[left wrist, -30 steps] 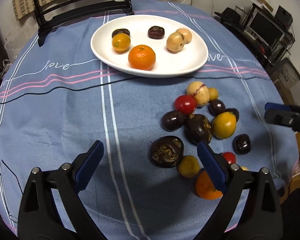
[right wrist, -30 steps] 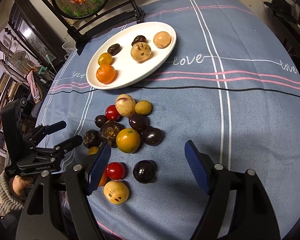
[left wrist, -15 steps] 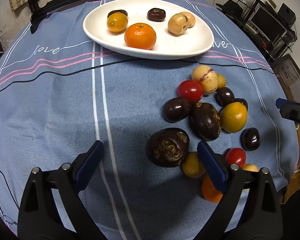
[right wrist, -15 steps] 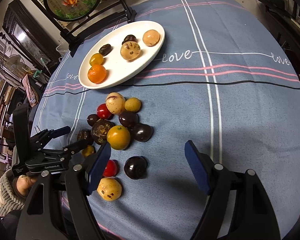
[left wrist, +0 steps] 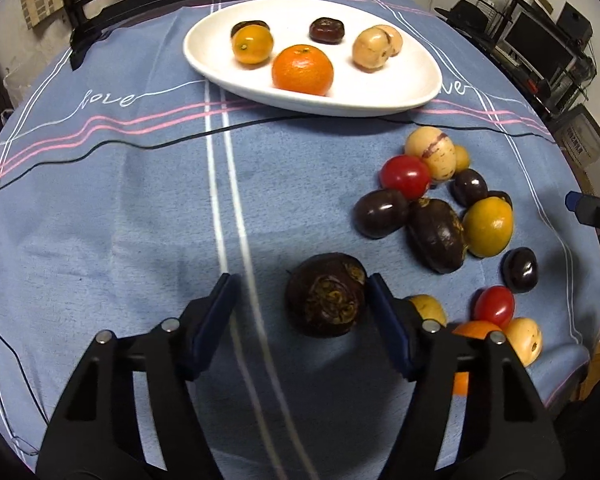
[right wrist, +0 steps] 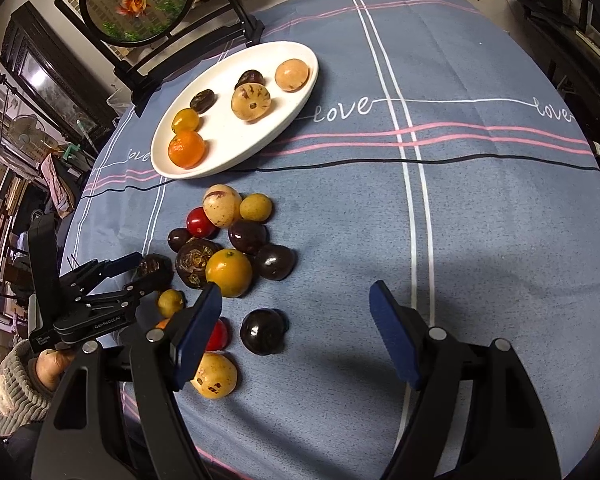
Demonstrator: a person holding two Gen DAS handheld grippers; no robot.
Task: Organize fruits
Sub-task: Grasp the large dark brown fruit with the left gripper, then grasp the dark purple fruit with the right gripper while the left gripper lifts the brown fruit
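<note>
On a blue "love" tablecloth, a white oval plate at the far side awaits more fruit; the left gripper, jaws just narrowing, brackets a dark wrinkled fruit, one pad touching, while the right gripper hovers half-open and empty

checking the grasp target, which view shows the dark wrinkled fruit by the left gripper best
The left wrist view: the dark wrinkled fruit fills the middle, between the left gripper jaws, which have just been closing. The right wrist view shows it small and partly hidden behind the fingers.
</note>
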